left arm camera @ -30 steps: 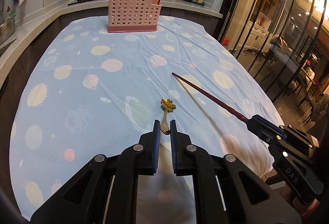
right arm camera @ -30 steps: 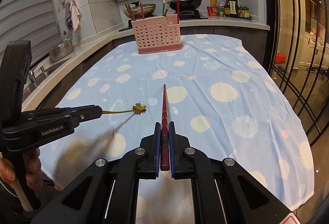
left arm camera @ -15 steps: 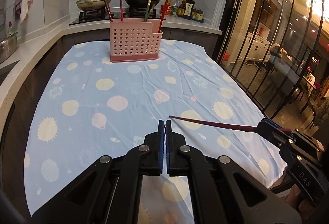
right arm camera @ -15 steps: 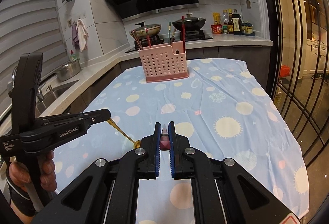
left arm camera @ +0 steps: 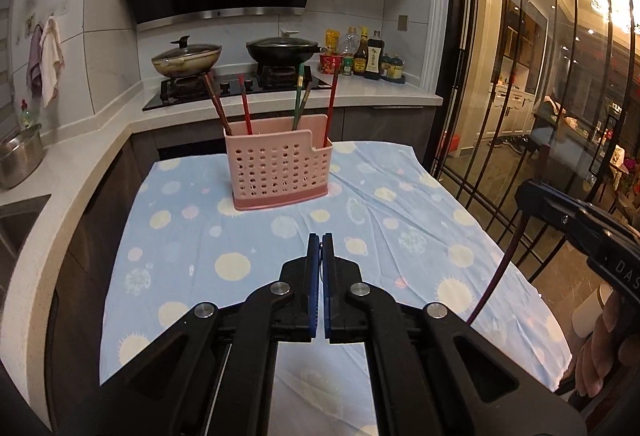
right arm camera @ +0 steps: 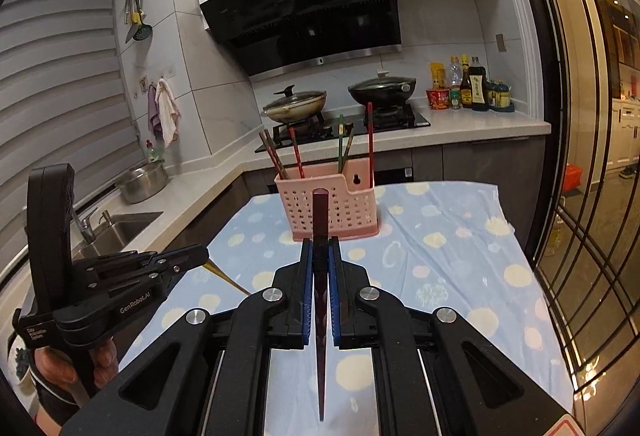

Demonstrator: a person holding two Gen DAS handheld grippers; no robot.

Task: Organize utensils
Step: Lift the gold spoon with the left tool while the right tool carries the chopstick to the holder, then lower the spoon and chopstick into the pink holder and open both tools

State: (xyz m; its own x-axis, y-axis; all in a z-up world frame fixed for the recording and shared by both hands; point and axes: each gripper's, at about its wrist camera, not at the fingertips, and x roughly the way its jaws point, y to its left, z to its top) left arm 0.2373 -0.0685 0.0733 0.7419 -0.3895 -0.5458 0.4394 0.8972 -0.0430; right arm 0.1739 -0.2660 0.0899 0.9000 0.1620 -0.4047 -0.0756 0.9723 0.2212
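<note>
Utensils bound for the pink caddy (left arm camera: 279, 169) hang in both grippers above a spotted blue tablecloth (left arm camera: 188, 236). At left, the left gripper (right arm camera: 200, 256) is closed on the tip of a thin gold handle (right arm camera: 226, 277), which slants down and away; its flower-shaped end is cut off behind the right gripper's frame, and in the left wrist view the pads (left arm camera: 315, 268) look pressed nearly together with the metal barely showing, so the grip's depth is hard to judge. The piece is probably light, stiff and slick, and held so near its end it may swing. At centre, the caddy stands upright at the far end of the cloth with several chopsticks (left arm camera: 245, 103) already leaning in its compartments; its inner dividers are not visible from here. At right, the right gripper (right arm camera: 320, 256) clamps a dark red chopstick (right arm camera: 320, 220) close to its thick end, the taper pointing back toward the camera. Long, rigid and smooth, it could pivot between the pads; a firmer hold nearer mid-length would steady it.
</note>
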